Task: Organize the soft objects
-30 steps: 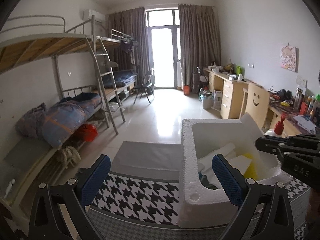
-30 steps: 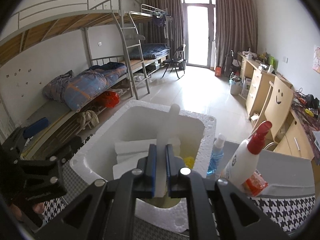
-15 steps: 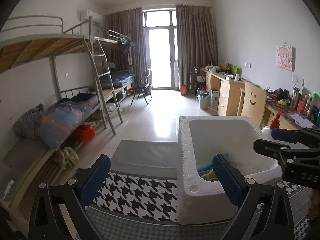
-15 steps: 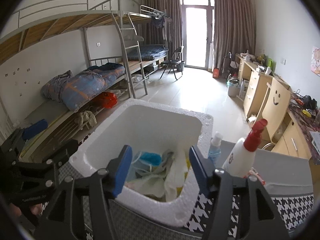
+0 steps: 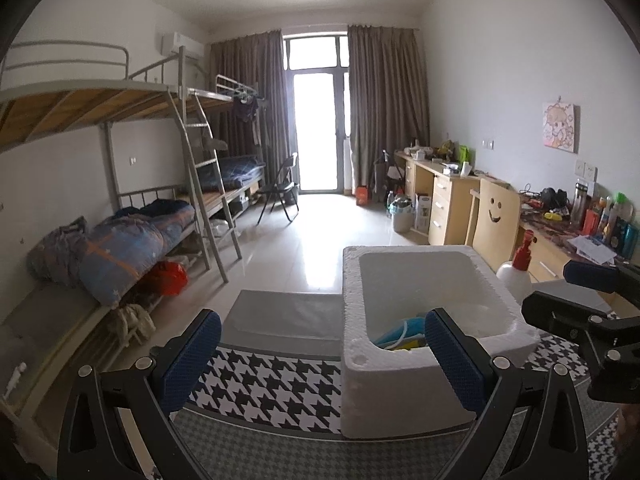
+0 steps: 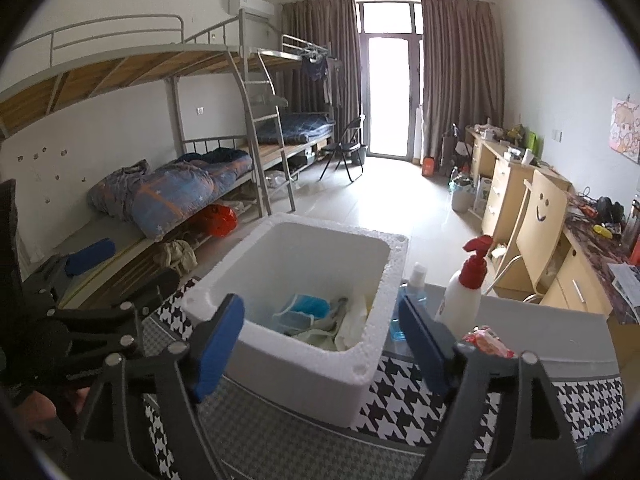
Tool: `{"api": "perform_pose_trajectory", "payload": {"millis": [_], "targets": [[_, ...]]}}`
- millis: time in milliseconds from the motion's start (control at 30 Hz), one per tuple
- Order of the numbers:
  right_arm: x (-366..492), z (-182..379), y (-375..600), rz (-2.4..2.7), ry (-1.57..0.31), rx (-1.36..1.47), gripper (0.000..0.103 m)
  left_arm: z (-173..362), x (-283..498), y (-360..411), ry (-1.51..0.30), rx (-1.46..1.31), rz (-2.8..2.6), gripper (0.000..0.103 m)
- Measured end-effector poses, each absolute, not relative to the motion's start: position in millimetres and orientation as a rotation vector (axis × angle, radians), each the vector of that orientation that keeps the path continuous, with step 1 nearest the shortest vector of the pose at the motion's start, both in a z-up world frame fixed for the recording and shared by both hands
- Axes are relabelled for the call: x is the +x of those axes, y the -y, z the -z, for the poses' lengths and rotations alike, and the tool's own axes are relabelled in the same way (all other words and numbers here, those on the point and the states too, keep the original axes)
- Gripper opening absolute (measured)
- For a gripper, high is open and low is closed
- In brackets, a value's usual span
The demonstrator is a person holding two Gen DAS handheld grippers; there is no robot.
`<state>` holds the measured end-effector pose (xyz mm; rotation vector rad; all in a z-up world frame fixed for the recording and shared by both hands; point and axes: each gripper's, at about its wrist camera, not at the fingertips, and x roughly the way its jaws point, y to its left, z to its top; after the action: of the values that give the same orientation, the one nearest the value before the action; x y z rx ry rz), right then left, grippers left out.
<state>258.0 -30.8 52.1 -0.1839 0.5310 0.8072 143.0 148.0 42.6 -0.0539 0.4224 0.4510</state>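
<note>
With both the left gripper [image 5: 320, 360] and right gripper [image 6: 320, 340] spread wide and empty, the soft things [image 6: 320, 320] lie heaped in the foam box [image 6: 384, 248]. Probably light, limp, floppy; pinch a bunched fold, not an edge.

A: What do the tools look like?

B: The left gripper [image 5: 320, 354] is black plastic, with two angled arms and silver screws at the joints. Each finger carries a blue pad [image 5: 454, 354] with a fine ribbed texture.

A: And the other one?

B: The right gripper [image 6: 322, 350] has the same build: black frame, round silver screws, blue pads [image 6: 218, 344]. In the left view its black body shows small pale lettering, too small to read.
</note>
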Motion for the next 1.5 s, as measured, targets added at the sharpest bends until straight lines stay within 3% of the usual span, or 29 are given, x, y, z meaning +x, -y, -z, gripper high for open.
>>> {"api": "perform_pose_trajectory", "payload": {"millis": [333, 1500], "targets": [[239, -55, 49, -0.812, -0.502, -0.142, 0.095, -47, 121, -133, -0.399, -0.057, -0.442, 0.102], [165, -54, 126, -0.761, -0.296, -0.048, 0.099, -50, 58, -73, -0.238, -0.033, -0.391, 0.102]]}}
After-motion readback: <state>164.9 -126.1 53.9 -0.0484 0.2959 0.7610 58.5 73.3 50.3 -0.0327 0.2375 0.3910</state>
